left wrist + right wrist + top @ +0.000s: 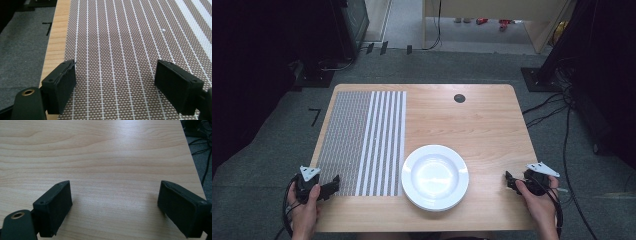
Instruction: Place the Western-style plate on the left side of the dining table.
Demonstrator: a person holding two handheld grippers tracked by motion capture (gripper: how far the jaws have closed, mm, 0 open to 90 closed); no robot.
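The left gripper has its jaws wide apart with nothing between them; in its own view they hang over the near part of a woven mat, brown with thin white lines, and the mat's left edge and a strip of bare wood run just beside the left jaw. The right gripper is likewise spread wide and empty, its jaws over plain wood close to the table's right edge.

In the high view the left gripper sits at the mat's near left corner, held in the left hand, and the right gripper sits near the table's near right corner in the right hand. Both point inward.

Between them, near the front edge, stands a white plate, empty, its left rim touching or just overlapping the mat's right border. It is well apart from both grippers. The table is light wood, with a small dark round hole near its far edge.
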